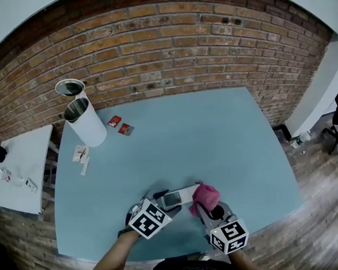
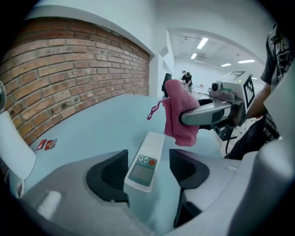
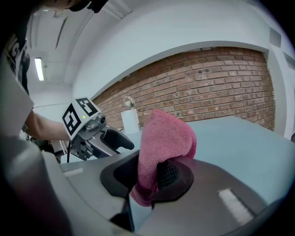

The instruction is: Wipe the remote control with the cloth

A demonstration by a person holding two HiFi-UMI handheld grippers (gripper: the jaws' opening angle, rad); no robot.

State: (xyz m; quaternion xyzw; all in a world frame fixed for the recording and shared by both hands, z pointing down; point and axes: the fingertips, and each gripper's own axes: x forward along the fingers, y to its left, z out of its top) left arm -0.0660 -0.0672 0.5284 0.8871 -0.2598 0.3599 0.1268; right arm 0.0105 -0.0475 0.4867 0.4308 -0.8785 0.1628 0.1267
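Your left claw (image 2: 147, 161) stands wide open around one end of the remote control (image 1: 182, 195). A gap shows beside the right pad, so it grips nothing. The remote control seems to lie flat on the bench (image 1: 186, 136), close to the near edge. Just right of it hangs the cloth (image 3: 161, 143), pinched firmly between the pads of your right claw (image 3: 148, 174). Whether the cloth touches the remote control I cannot tell. I judge the wiping is not finished, and no picture shows how much is already clean.

The remote control is a long white bar of hard, smooth plastic with a small grey screen and little buttons. The cloth is pink, soft and fuzzy, and folded over. The bench is matte pale blue.
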